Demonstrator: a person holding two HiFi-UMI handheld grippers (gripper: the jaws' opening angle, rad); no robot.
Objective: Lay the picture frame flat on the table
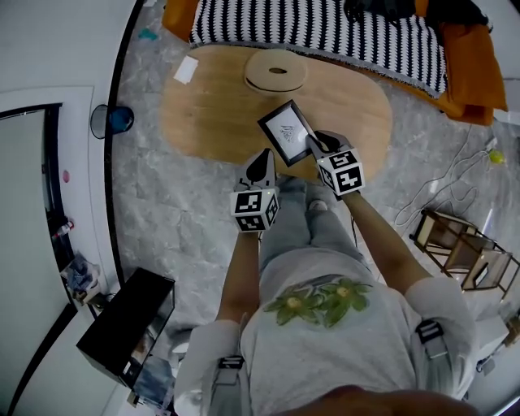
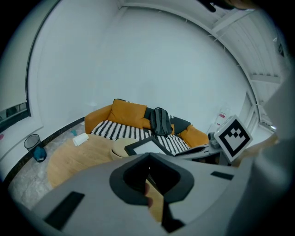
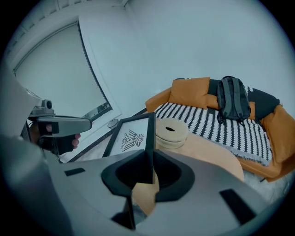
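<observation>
A black picture frame (image 1: pixel 284 128) with a white print is held tilted over the near edge of the oval wooden table (image 1: pixel 211 114). My right gripper (image 1: pixel 311 145) is shut on its right edge. In the right gripper view the frame's thin edge (image 3: pixel 149 138) runs straight between the jaws, and the print faces left. My left gripper (image 1: pixel 260 162) hangs just below and left of the frame, apart from it. Its jaws look pressed together with nothing in them. In the left gripper view the frame (image 2: pixel 145 146) lies ahead, above the table (image 2: pixel 78 156).
A round wooden disc (image 1: pixel 276 71) and a white paper (image 1: pixel 185 69) lie on the table's far half. Behind is an orange sofa with a striped blanket (image 1: pixel 325 24) and a backpack (image 3: pixel 233 99). A blue bin (image 1: pixel 110 120) stands left; a wooden rack (image 1: pixel 463 248) and cables lie right.
</observation>
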